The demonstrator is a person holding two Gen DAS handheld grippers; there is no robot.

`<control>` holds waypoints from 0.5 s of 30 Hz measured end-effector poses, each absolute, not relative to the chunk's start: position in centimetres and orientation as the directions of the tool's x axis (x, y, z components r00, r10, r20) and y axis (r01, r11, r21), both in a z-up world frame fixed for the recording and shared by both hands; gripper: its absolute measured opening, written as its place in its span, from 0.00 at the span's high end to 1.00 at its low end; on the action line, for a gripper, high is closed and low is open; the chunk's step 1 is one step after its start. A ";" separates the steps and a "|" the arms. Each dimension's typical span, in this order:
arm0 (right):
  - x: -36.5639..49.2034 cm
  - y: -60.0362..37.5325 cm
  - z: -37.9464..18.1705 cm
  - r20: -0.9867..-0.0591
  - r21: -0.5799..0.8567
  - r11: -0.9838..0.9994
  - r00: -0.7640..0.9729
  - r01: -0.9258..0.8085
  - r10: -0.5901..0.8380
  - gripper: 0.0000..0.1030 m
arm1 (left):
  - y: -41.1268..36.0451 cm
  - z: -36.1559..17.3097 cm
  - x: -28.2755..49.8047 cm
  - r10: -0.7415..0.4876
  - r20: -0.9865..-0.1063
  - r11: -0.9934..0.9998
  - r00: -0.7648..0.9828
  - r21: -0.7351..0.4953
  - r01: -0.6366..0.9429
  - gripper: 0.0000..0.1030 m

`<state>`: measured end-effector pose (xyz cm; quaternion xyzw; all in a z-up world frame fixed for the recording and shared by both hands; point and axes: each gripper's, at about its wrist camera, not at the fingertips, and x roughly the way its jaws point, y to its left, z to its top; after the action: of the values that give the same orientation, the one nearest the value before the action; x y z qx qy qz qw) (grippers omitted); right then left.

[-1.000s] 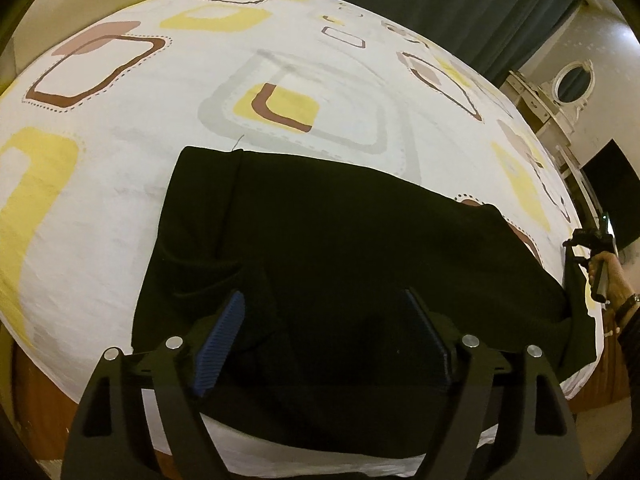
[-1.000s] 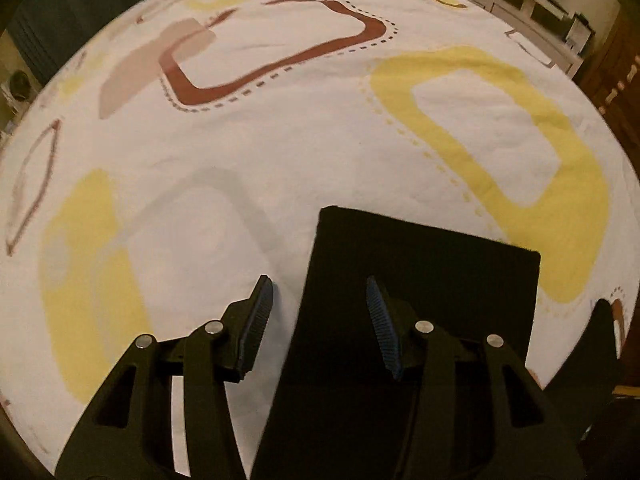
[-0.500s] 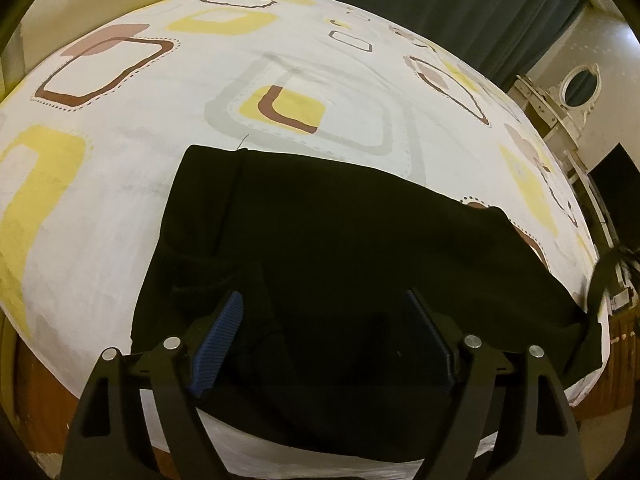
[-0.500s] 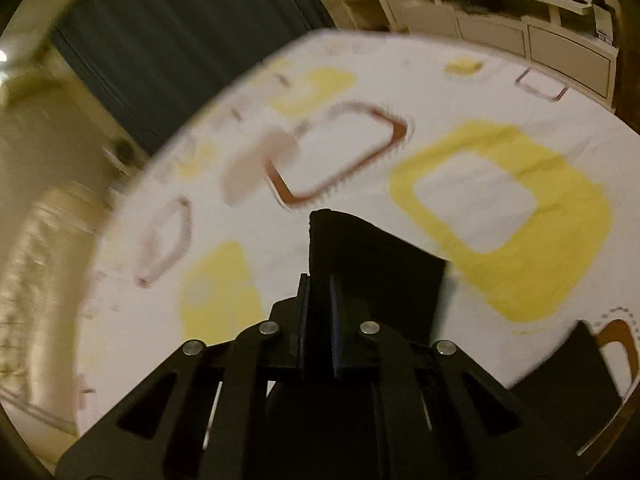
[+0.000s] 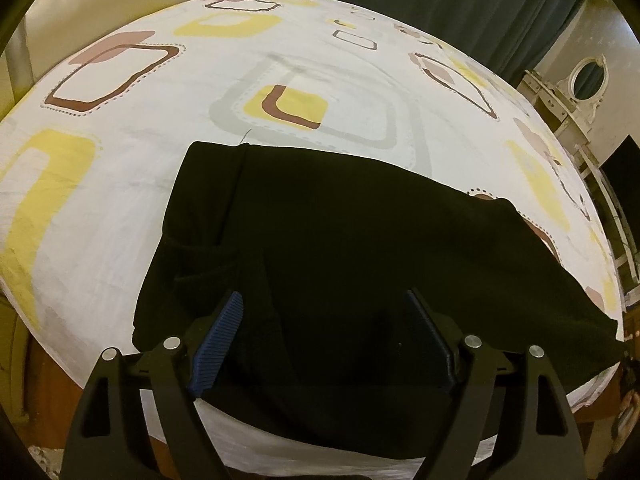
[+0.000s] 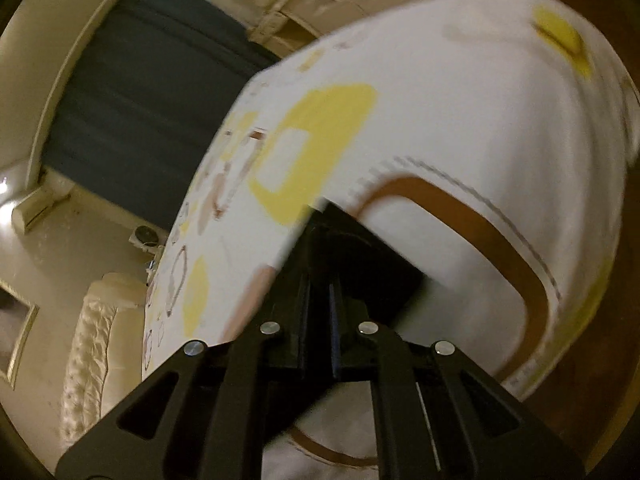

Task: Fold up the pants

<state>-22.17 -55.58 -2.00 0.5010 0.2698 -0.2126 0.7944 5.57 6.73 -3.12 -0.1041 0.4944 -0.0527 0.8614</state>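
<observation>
Fold under way. Right gripper (image 6: 319,280) is clamped on a dark corner of the pants (image 5: 360,264), lifted off the bed (image 5: 120,208) (view blurred). Left gripper (image 5: 326,340) hovers spread over the near hem. Next: lay the corner across. Bed beyond lies bare; near edge close.

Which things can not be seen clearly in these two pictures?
- Left wrist view: the near hem of the black pants is hidden behind the open left gripper.
- Right wrist view: motion blur smears the bedsheet; the shut right gripper covers the fabric it pinches.
</observation>
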 end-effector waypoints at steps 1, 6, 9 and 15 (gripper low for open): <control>-22.7 -55.4 -2.7 -0.643 0.686 0.399 0.764 0.608 -0.059 0.93 | 6.7 -3.2 5.5 -0.188 -0.842 0.974 0.506 -0.225 -0.012 0.22; -23.7 -55.5 -4.1 -0.610 0.734 0.357 0.792 0.578 -0.026 0.84 | 6.4 -3.3 5.3 -0.169 -0.844 0.979 0.509 -0.204 -0.012 0.22; -23.5 -55.9 -3.9 -0.590 0.755 0.335 0.807 0.564 -0.029 0.62 | 6.4 -3.3 5.3 -0.167 -0.844 0.979 0.510 -0.204 -0.017 0.22; -22.1 -55.8 -3.1 -0.618 0.722 0.368 0.785 0.586 -0.038 0.79 | 6.3 -3.3 5.3 -0.166 -0.843 0.979 0.511 -0.202 -0.015 0.21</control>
<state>-22.06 -55.77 -3.09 0.5256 0.2605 -0.1988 0.7851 5.31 6.35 -3.34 -0.0918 0.4925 -0.0435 0.8644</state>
